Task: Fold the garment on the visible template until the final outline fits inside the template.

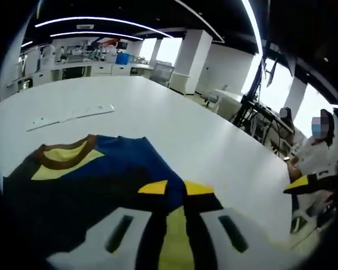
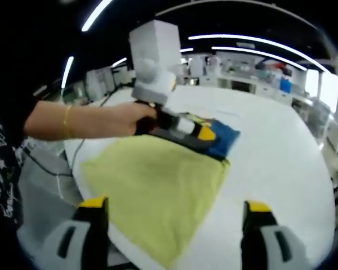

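A blue garment [image 1: 101, 185] with a brown collar and a pale yellow inside at the neck lies flat on a large white table [image 1: 174, 124], spread close in front of the left gripper view. In the right gripper view the garment [image 2: 222, 138] shows as a small blue patch at the far edge of a yellow-green sheet [image 2: 158, 180] that lies on the table [image 2: 281, 169] and reaches to the table's near edge. The left gripper [image 1: 174, 194], with white jaws tipped in yellow, sits low over the garment; its two yellow tips are almost together and dark fabric runs between the jaws, though whether they pinch the cloth cannot be told. In the right gripper view that same gripper [image 2: 203, 134] comes in from the left, held by a hand [image 2: 121, 119] with a gold bracelet on the wrist, its tips down at the blue cloth. The right gripper [image 2: 172, 205] hangs above the near part of the sheet with its jaws spread wide apart and nothing between them. Farther across the table lies a long white strip [image 1: 70, 116]. Beyond the table, a seated person in white [image 1: 312, 154] is at the right of the left gripper view, and benches with equipment [image 1: 90, 59] line the back of the room.
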Action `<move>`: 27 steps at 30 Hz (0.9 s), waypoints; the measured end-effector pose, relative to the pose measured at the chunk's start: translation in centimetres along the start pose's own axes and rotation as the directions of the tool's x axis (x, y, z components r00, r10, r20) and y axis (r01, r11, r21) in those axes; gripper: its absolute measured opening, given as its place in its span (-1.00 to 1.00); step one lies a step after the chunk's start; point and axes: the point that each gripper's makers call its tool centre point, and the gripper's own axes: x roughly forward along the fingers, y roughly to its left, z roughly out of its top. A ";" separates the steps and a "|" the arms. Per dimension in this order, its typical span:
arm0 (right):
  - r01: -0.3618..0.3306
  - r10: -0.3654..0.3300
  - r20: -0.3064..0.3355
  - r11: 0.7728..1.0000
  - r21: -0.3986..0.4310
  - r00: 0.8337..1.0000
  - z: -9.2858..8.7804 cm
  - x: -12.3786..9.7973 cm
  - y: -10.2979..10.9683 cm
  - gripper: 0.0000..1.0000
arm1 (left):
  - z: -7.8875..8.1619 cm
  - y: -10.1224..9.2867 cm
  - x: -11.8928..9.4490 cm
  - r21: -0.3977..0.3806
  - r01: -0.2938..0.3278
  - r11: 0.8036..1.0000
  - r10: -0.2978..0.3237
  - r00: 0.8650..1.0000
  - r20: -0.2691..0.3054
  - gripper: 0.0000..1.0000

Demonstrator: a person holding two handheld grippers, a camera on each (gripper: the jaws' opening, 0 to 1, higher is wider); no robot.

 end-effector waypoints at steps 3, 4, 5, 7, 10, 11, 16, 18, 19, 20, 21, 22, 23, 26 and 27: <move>-0.010 0.010 0.001 1.000 -0.002 1.000 0.1 0.0 0.2 0.98 | 0.3 0.7 -0.4 -0.001 -0.018 1.000 0.018 1.000 0.002 -0.29; -0.011 0.011 0.000 1.000 -0.003 1.000 0.1 0.1 0.3 0.98 | 0.4 1.0 -0.5 0.001 -0.022 1.000 0.022 1.000 0.006 -0.13; -0.013 0.013 -0.003 1.000 -0.007 1.000 0.0 0.1 0.3 0.98 | 0.6 1.2 -0.8 0.007 -0.026 1.000 0.026 1.000 0.014 -0.03; -0.016 0.016 -0.005 1.000 -0.010 1.000 0.0 0.2 0.4 0.98 | 0.8 1.6 -1.3 0.018 -0.028 0.999 0.028 0.999 0.021 0.15; -0.021 0.021 -0.005 1.000 -0.015 1.000 0.1 0.3 0.5 0.98 | 1.2 2.3 -2.3 0.047 -0.046 0.998 0.044 0.998 0.046 0.45; -0.023 0.023 -0.006 1.000 -0.015 1.000 0.1 0.3 0.5 0.98 | 1.2 2.5 -2.7 0.056 -0.050 0.997 0.047 0.998 0.052 0.53; -0.032 0.032 -0.005 0.999 -0.023 0.999 0.3 0.6 0.6 0.98 | 1.7 3.9 -4.1 0.114 -0.068 0.991 0.059 0.995 0.079 0.77; -0.033 0.033 -0.005 0.999 -0.022 0.999 0.3 0.6 0.6 0.98 | 2.0 4.3 -4.8 0.120 -0.075 0.990 0.063 0.993 0.100 0.83; -0.036 0.036 -0.007 0.999 -0.024 0.999 0.2 0.7 0.7 0.98 | 2.4 4.4 -5.3 0.116 -0.071 0.991 0.056 0.990 0.131 0.84; -0.038 0.037 -0.008 0.999 -0.025 0.999 0.3 0.8 0.7 0.98 | 2.4 4.6 -5.6 0.117 -0.072 0.990 0.057 0.990 0.128 0.87; -0.038 0.038 -0.010 0.999 -0.025 0.999 0.3 0.9 0.7 0.98 | 2.5 4.8 -6.0 0.120 -0.078 0.990 0.061 0.989 0.135 0.91; -0.040 0.040 -0.010 0.999 -0.027 0.999 0.3 0.9 0.7 0.98 | 2.4 5.1 -6.2 0.126 -0.080 0.989 0.062 0.988 0.140 0.94; -0.042 0.042 -0.010 0.999 -0.028 0.999 0.3 0.9 0.8 0.98 | 2.3 5.4 -6.5 0.132 -0.082 0.988 0.063 0.988 0.142 0.97; -0.050 0.049 -0.005 0.998 -0.030 0.999 0.6 1.1 0.9 0.98 | 2.2 6.4 -7.7 0.148 -0.099 0.984 0.078 0.987 0.142 0.97; -0.052 0.052 -0.006 0.998 -0.034 0.999 0.6 1.2 1.0 0.98 | 2.1 6.7 -8.3 0.140 -0.101 0.985 0.081 0.987 0.142 0.96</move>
